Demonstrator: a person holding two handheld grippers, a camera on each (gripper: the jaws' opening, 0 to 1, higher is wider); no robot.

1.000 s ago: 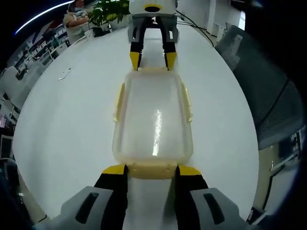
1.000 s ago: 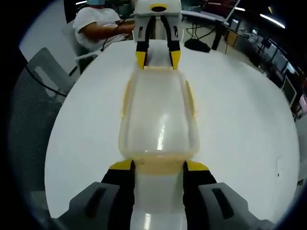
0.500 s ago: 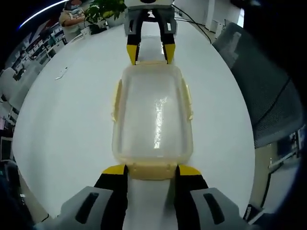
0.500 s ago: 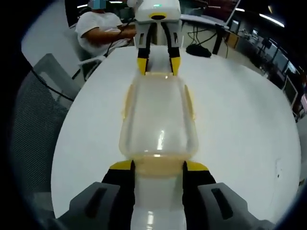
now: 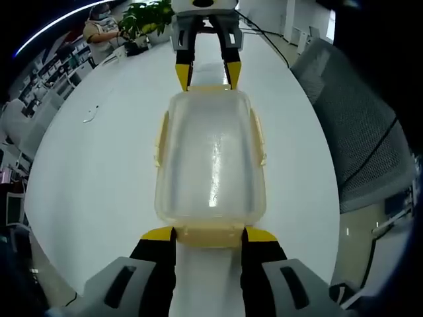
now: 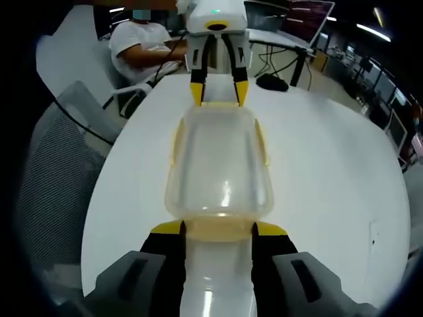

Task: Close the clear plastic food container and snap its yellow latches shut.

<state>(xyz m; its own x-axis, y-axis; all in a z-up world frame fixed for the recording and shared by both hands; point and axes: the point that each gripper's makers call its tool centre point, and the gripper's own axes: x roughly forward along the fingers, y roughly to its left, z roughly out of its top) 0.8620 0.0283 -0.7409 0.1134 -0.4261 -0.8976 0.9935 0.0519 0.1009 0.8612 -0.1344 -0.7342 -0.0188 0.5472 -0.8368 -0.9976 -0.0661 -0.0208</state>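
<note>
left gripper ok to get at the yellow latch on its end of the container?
Probably yes: the left gripper already straddles the near end latch of the container, jaws open, nothing between them.

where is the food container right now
In both views the clear food container sits lid-on, mid white table, one claw at each short end.

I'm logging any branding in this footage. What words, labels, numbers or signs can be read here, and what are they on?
None can be read.
Clear food container and its yellow latches: no print visible.
Left gripper and right gripper: no lettering visible.
Monitors in the background of the right gripper view: too small and blurred to read.
</note>
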